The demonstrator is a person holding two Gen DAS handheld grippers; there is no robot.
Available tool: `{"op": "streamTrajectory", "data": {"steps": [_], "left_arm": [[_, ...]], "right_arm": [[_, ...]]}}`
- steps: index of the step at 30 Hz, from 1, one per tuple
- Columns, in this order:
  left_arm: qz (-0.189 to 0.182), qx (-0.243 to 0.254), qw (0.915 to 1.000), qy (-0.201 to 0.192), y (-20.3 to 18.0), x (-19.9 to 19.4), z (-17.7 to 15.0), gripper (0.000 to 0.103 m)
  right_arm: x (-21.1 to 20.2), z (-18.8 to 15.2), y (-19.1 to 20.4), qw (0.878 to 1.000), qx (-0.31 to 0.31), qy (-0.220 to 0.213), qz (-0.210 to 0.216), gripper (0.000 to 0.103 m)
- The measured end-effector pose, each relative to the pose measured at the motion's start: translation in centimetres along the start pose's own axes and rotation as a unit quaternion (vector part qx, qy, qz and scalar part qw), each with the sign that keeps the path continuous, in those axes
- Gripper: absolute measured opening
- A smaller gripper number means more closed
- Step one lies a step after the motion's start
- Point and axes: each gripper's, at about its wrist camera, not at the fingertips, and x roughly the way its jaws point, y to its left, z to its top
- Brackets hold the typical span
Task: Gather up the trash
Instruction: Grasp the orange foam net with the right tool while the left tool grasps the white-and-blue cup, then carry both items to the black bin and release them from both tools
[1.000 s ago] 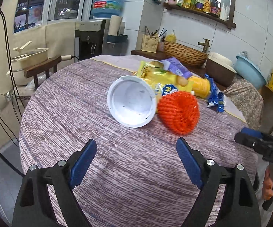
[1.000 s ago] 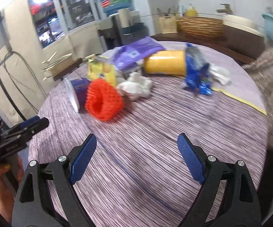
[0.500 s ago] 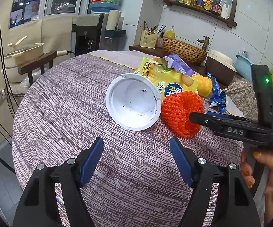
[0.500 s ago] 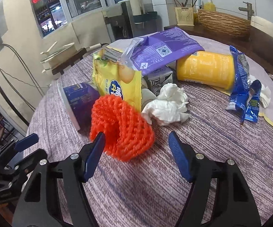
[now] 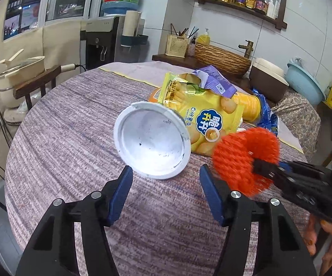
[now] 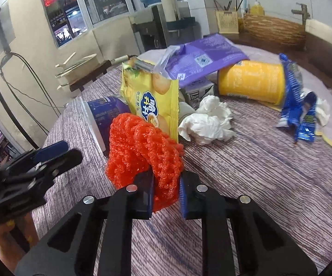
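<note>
Orange foam net (image 6: pixel 143 147): centre-left of the right wrist view, pinched at its near edge by the right hand-held gripper (image 6: pixel 166 193), jaws narrowed onto the mesh. Grip at the edge likely chosen because the soft ring gives a thin fold to bite; whether it is clear of the desk cannot be told.

Left hand-held gripper (image 5: pixel 166 184): wide, holding nothing, lower centre of its view, aimed at the white-mouthed cup (image 5: pixel 152 140) lying on its side; probably lined up to take the rim next.

Remaining trash, mid-frame heap:
- yellow chip bag (image 6: pixel 154 105), leaning over the cup and touching the net;
- purple wrapper (image 6: pixel 202 57), draped on top;
- yellow tub (image 6: pixel 251 80), on its side;
- small carton (image 6: pixel 198 94), under the wrapper;
- tissue (image 6: pixel 207 119), crumpled, just right of the bag;
- blue wrapper (image 6: pixel 299 108), right of frame.

Desk (image 5: pixel 74 119): round, striped purple-grey cloth. No bin in view.

Room: kitchen; water dispenser (image 5: pixel 103 36) upper left, woven basket (image 5: pixel 223 57) and bottle shelf (image 5: pixel 242 2) upper right.
</note>
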Motion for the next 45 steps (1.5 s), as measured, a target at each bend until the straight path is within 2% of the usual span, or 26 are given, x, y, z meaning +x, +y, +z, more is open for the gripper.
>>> {"op": "streamTrajectory", "data": {"steps": [3, 7, 9, 13, 15, 24, 29, 33, 39, 45], "left_arm": [[0.002, 0.006, 0.9999, 0.012, -0.5, 1.5, 0.6, 0.052], [-0.001, 0.003, 0.9998, 0.021, -0.9, 2.8, 1.2, 0.036], [0.003, 0.002, 0.9997, 0.023, -1.1, 3.2, 1.5, 0.034], [0.016, 0.010, 0.9995, 0.026, -1.3, 3.7, 1.7, 0.016], [0.017, 0.008, 0.9995, 0.026, -1.2, 3.9, 1.7, 0.011], [0.030, 0.011, 0.9995, -0.006, -1.2, 1.8, 1.2, 0.008], [0.019, -0.005, 0.9995, -0.023, -0.6, -1.1, -0.1, 0.008], [0.016, 0.001, 0.9989, -0.044, -1.4, -3.9, -1.2, 0.008], [-0.016, 0.010, 0.9981, -0.058, -4.1, -6.2, -2.2, 0.008], [-0.066, 0.048, 0.9947, -0.062, -9.6, -6.4, -2.8, 0.008]], "right_arm": [[-1.9, -0.8, 0.0, 1.000, -0.001, -0.013, -0.001, 0.018], [-3.9, -1.8, 0.1, 0.999, -0.010, -0.030, -0.018, 0.018], [-4.6, -2.2, 0.0, 0.999, -0.010, -0.035, -0.021, 0.018], [-5.4, -2.9, -0.6, 0.999, -0.004, -0.040, -0.025, 0.018], [-5.6, -3.1, -0.9, 0.999, 0.002, -0.042, -0.021, 0.018], [-6.5, -4.4, -1.5, 0.999, 0.015, -0.047, -0.017, 0.018], [-7.3, -4.9, -1.6, 0.998, 0.018, -0.052, -0.010, 0.018], [-8.2, -5.7, -1.9, 0.998, 0.024, -0.058, -0.005, 0.018], [-9.8, -7.3, -2.9, 0.997, 0.036, -0.070, -0.018, 0.018], [-12.6, -9.4, -5.4, 0.992, 0.068, -0.095, -0.045, 0.018]]}}
